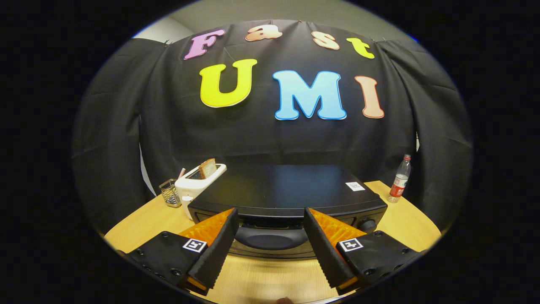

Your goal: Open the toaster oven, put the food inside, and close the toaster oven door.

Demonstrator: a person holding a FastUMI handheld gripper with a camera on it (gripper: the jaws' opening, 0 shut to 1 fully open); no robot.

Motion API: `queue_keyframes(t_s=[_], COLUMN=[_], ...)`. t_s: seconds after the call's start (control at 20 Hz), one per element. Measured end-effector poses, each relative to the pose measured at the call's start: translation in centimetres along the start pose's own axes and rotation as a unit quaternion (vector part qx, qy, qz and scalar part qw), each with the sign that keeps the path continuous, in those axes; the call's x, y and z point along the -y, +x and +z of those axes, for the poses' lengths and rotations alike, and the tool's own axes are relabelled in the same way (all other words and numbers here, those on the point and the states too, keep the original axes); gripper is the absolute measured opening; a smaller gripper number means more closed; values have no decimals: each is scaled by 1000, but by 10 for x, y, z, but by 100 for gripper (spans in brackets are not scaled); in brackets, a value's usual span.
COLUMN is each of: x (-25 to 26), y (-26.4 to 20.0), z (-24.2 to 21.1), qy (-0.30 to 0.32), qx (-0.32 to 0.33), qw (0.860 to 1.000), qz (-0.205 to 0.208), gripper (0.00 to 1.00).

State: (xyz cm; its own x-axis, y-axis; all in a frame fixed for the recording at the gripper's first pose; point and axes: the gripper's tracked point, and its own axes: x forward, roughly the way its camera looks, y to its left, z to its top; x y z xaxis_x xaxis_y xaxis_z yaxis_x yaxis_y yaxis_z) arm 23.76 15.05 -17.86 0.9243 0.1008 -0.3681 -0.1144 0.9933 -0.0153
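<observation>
Your tongs [270, 245] gape apart just before the toaster oven [287, 198], its door handle [270, 239] untouched; every step remains.

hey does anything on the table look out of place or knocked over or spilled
Nothing stands out. The toaster oven sits square with its door shut, the white toaster holds a bread slice upright, and the bottle and wire basket stand upright. The gripper is open, its fingers flanking the door handle.

The gripper [270, 215] is hanging with fingers spread wide, framing the handle [270, 237] of the closed toaster oven [287, 188] just ahead.
</observation>
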Motion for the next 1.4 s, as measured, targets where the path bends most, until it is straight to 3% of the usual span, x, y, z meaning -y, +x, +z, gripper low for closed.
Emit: queue_keyframes(t_s=[0.3, 1.4], x=[7, -2], y=[11, -61], z=[-13, -75], qy=[-18, -21], qx=[-12, -69], qw=[999, 997], qz=[-28, -3], gripper=[99, 98])
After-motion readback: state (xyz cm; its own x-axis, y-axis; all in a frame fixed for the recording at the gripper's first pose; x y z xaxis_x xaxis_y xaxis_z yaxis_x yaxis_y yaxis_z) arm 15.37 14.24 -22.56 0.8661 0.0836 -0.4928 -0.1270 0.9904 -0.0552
